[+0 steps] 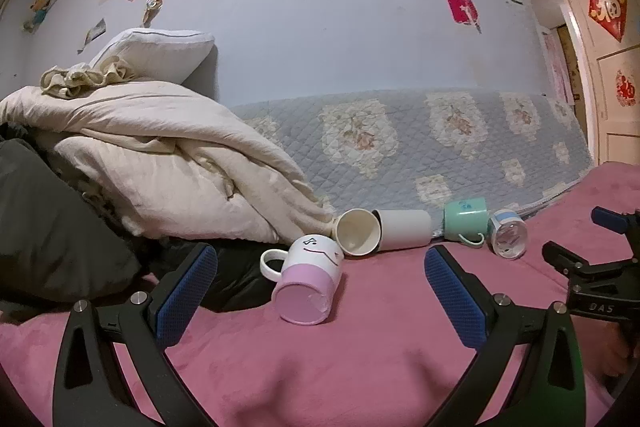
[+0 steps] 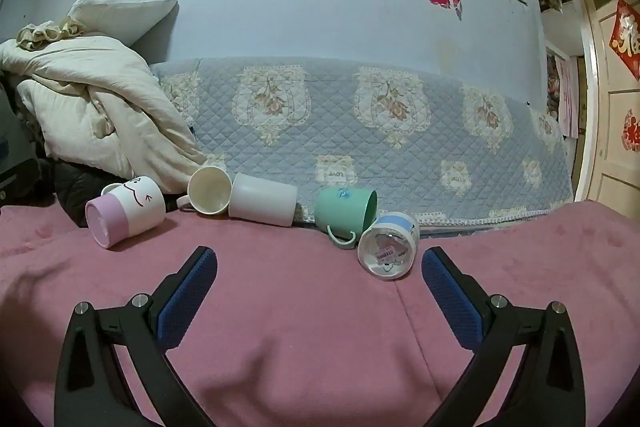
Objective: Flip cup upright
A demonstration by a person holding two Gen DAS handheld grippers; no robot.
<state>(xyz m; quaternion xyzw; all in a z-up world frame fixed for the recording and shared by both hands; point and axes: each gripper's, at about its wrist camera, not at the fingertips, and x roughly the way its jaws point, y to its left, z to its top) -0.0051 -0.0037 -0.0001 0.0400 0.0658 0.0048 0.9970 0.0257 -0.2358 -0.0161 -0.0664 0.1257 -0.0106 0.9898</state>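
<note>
While both tongs, left tongs (image 1: 320, 291) and right tongs (image 2: 319, 287), gape empty, we should straddle the pink mug (image 1: 310, 281) across its body; then tip its base onto the bed (image 1: 360, 367).

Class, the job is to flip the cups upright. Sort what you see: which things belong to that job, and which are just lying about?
Belong to the job:
pink-and-white mug
cream mug
white cup
green mug
blue-banded cup
left gripper
right gripper

Just lying about:
cream quilt
pillow
dark jacket
</note>
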